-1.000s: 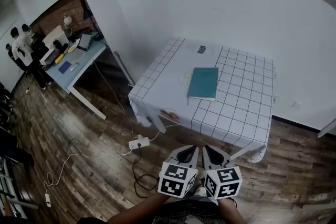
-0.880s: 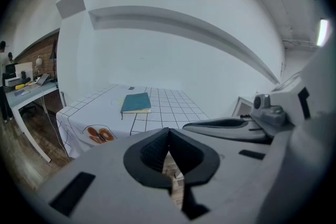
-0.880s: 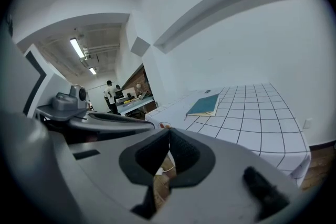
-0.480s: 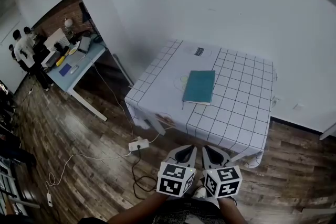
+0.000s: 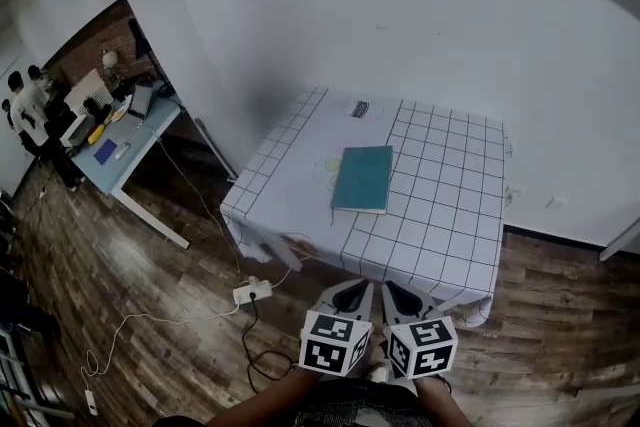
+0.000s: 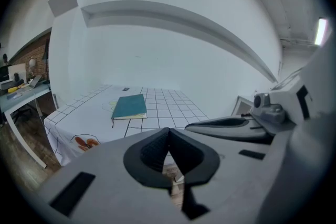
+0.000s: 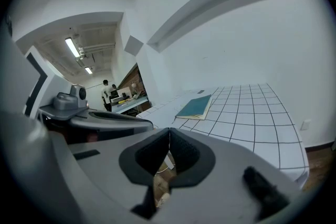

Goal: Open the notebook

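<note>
1. The left tool (image 5: 352,293) reads fully closed in the left gripper view (image 6: 168,139). I see its two dark jaws meeting along one seam, with nothing between them.
2. The right tool (image 5: 400,295) reads the same in the right gripper view (image 7: 169,138): jaws pressed together, nothing gripped.
3. In the head view both tools sit side by side over the dark wooden plank floor (image 5: 150,315), short of the desk's near edge. Their marker cubes are just beside each other.
4. The teal rectangular notebook (image 5: 362,179) (image 6: 129,106) (image 7: 195,106) lies flat and closed on the square desk covered with a white black-grid cloth (image 5: 450,205) (image 6: 168,99) (image 7: 252,113). It sits near the middle, slightly toward the left.
5. Neither tool touches the notebook; both are well apart from it.
6. A small dark label (image 5: 361,111) lies on the cloth near the far edge.
7. A white power strip (image 5: 248,292) with trailing cables lies on the floor near the desk's left corner.
8. A light-blue side desk (image 5: 120,150) stands at far left, with people (image 5: 25,105) beside it.
</note>
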Demonstrator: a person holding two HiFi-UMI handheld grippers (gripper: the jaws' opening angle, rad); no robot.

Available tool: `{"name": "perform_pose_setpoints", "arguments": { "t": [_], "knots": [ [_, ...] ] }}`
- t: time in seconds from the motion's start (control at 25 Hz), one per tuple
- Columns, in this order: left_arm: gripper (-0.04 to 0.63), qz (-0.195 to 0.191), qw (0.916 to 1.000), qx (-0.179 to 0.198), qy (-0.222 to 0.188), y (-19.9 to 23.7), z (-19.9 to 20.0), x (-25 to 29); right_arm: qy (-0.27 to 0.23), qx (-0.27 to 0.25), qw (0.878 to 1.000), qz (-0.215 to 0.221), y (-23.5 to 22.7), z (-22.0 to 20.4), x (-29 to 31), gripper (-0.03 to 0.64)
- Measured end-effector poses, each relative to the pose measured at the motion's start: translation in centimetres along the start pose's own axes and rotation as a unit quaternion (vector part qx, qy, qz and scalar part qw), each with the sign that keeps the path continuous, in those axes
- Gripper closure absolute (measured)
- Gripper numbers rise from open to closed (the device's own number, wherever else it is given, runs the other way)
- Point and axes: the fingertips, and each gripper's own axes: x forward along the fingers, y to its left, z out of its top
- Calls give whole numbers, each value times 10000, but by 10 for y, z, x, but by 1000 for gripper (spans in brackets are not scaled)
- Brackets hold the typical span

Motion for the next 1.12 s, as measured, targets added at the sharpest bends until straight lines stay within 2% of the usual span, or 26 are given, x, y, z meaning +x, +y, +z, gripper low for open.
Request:
{"name": "perform_pose_setpoints", "arguments": {
  "t": [0.28, 0.8, 1.12],
  "knots": [
    [588, -289, 9995, 94, 14, 18, 15, 26, 26, 107, 9995, -294, -15, 11, 28, 604],
    [588, -851, 9962, 196, 75, 83, 50, 70, 24, 161, 9964, -827, -19, 50, 102, 604],
    [588, -1200, 9925, 209, 138, 123, 60, 87, 111, 275, 9918, -1242, -20, 61, 140, 604]
  ]
}}
